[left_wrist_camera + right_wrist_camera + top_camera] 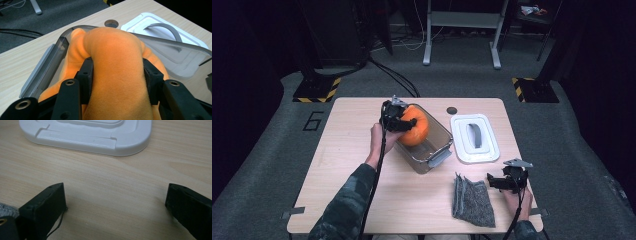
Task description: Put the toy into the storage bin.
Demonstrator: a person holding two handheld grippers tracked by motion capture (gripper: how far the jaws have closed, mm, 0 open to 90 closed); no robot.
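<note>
An orange plush toy (414, 127) is partly inside a clear plastic bin (438, 153) at the table's middle. My left gripper (398, 123) is shut on the plush from the bin's left side. In the left gripper view both black pads (86, 75) press into the fuzzy orange body (115, 57), which bulges between them above the bin's rim (60, 42). My right gripper (493, 183) rests low near the front right of the table, jaws wide open with bare wood between them (116, 195).
A white lid (474, 137) with a grey handle lies right of the bin, its edge close ahead in the right gripper view (87, 137). A folded grey cloth (472, 200) lies just left of my right gripper. A round hole (452, 110) is in the tabletop behind the lid.
</note>
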